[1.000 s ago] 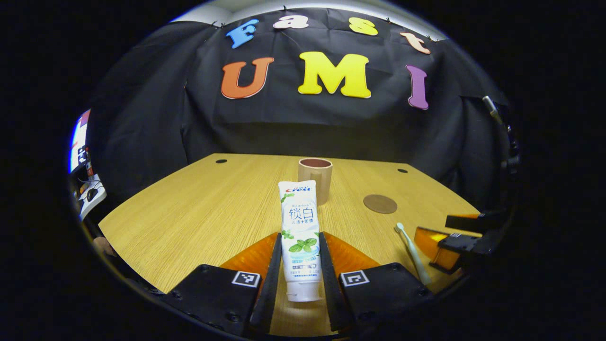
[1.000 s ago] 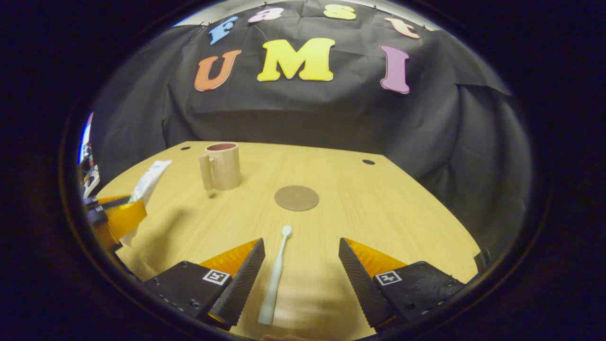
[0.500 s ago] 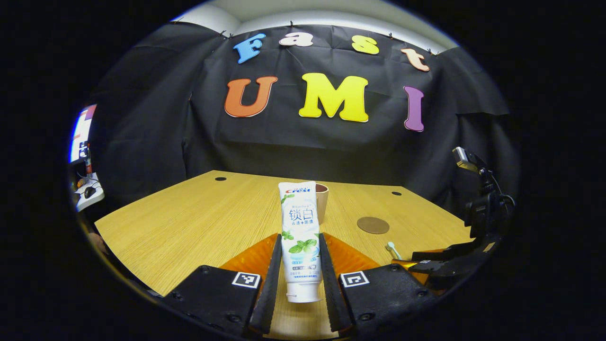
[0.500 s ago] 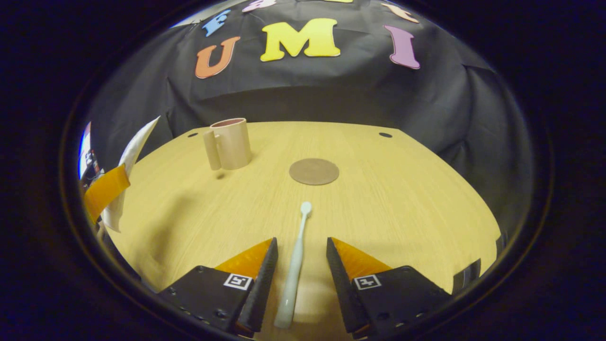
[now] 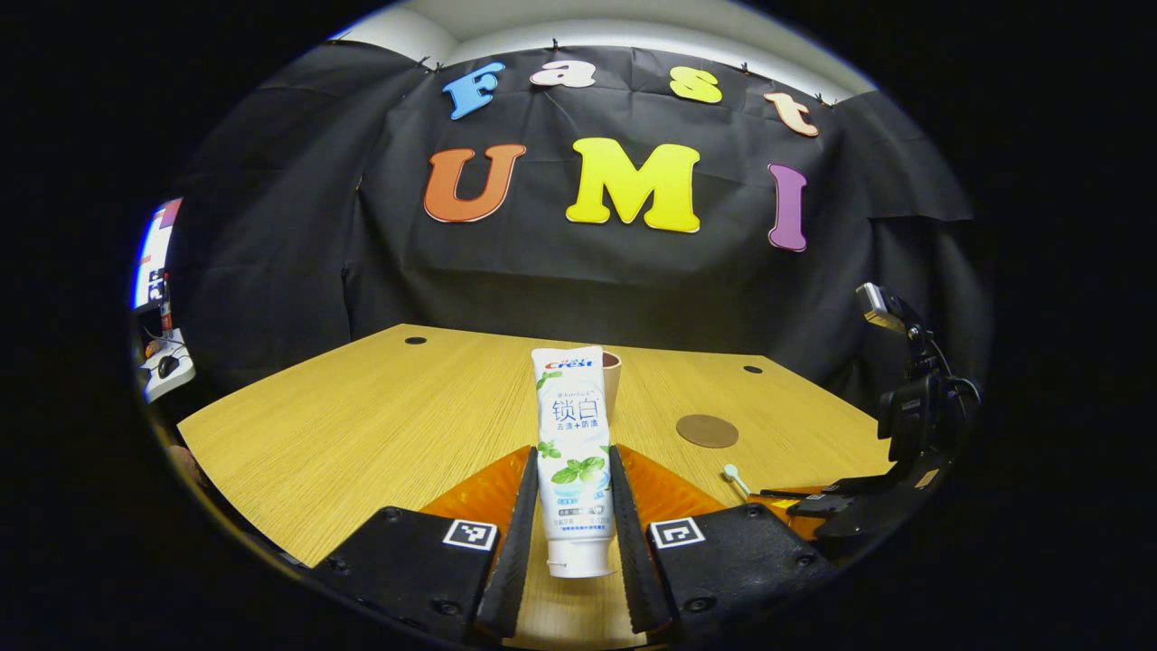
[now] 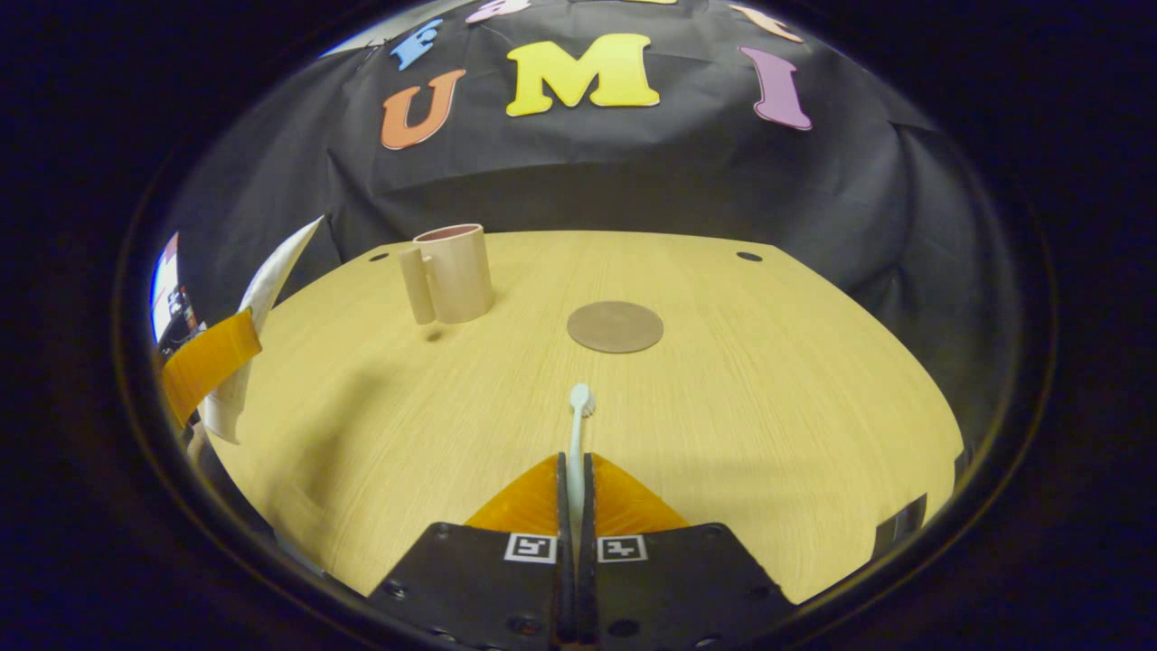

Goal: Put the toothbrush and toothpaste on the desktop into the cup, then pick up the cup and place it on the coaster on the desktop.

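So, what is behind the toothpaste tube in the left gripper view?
Behind the toothpaste tube, held upright in the left claw, stands the cup. Just its right edge and a bit of rim show; the tube covers the remainder, so its inside cannot be seen here.

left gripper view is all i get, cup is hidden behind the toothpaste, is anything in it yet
Observer: Can't see into it. In the right gripper view the cup stands upright, its handle toward the camera's left.
Operator: what's the right gripper doing
Observer: The right gripper has both fingers pressed on the toothbrush handle, head pointing at the coaster.
Operator: coaster free
Observer: Yes, nothing sits on it; the cup is apart from it, on its left in that view.
Operator: my grip ok
Observer: From the right gripper view, the toothpaste sticks up out of the left gripper.
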### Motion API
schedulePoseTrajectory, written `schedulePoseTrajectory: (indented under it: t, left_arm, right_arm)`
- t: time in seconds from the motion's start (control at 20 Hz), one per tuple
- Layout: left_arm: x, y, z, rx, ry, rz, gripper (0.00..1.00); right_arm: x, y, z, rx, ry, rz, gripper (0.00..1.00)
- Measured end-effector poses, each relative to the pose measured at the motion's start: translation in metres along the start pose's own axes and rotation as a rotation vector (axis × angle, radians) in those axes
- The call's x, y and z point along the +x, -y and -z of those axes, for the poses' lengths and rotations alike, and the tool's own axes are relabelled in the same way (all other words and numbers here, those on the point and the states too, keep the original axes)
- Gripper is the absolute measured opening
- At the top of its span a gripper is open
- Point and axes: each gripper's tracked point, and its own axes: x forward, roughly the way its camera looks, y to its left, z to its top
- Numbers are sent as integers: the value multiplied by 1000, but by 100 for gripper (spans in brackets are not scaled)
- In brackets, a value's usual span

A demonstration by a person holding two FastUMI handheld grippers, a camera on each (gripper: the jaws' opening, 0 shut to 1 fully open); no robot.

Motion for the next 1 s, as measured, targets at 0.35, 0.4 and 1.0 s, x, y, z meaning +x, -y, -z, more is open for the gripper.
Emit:
schedulePoseTrajectory:
  t: [0.35,0.4,1.0]
  left_arm:
    - [36,-7,-68,-27,115,12,47]
    - [45,-5,-79,-31,134,25,47]
    - [192,30,-130,48,183,104,47]
  right_arm:
    - [-20,9,-25,16,124,-14,0]
    - [-22,11,-29,12,141,-12,0]
    - [-43,25,-56,54,296,-38,1]
